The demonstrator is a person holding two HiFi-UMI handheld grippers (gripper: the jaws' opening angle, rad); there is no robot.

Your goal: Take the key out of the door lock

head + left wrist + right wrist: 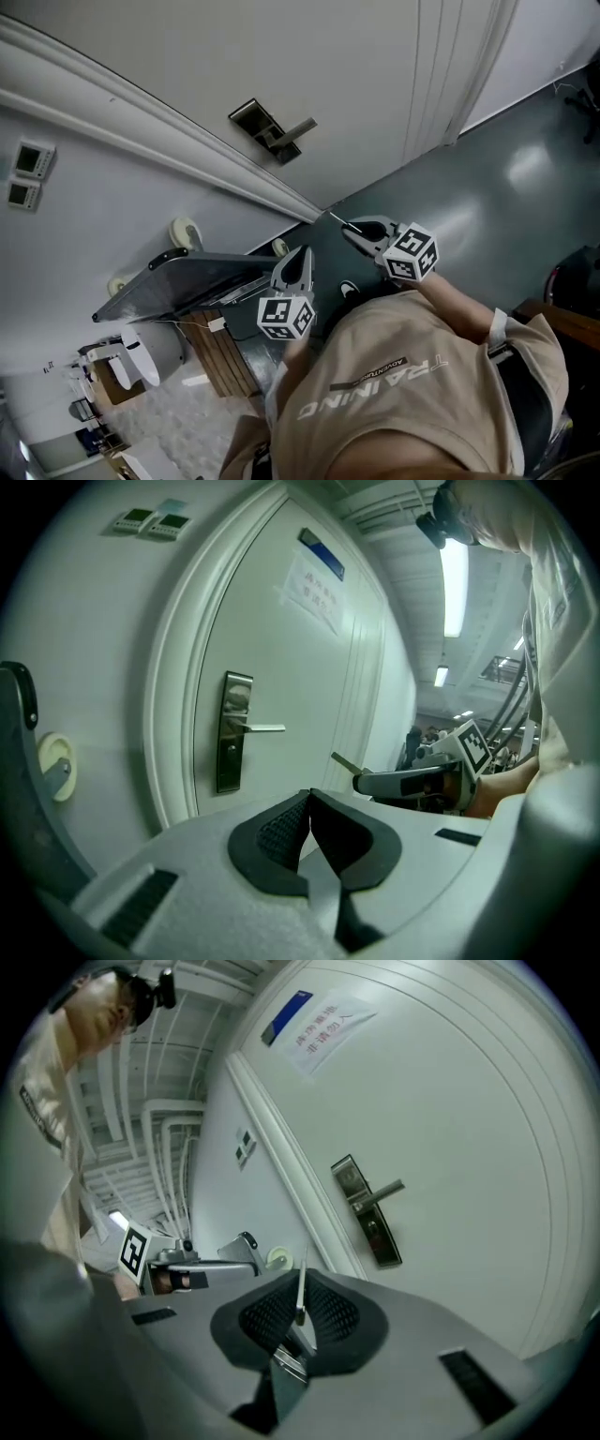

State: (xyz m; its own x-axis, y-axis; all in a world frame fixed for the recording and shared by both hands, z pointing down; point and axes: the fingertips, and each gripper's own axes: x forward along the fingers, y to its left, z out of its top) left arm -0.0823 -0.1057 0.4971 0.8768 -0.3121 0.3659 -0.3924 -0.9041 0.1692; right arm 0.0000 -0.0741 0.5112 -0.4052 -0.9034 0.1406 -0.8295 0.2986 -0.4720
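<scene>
Head view: the right tool point(354, 231) pinched the key point(338, 220), well apart from the door lock point(269, 132). Left gripper view: the left tool point(309, 799) was pressed together, holding nothing. Right gripper view: the key stood upright between the pads.

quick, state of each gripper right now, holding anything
left gripper: shut, nothing between its jaws
right gripper: shut on the key, which is out of the door lock
</scene>
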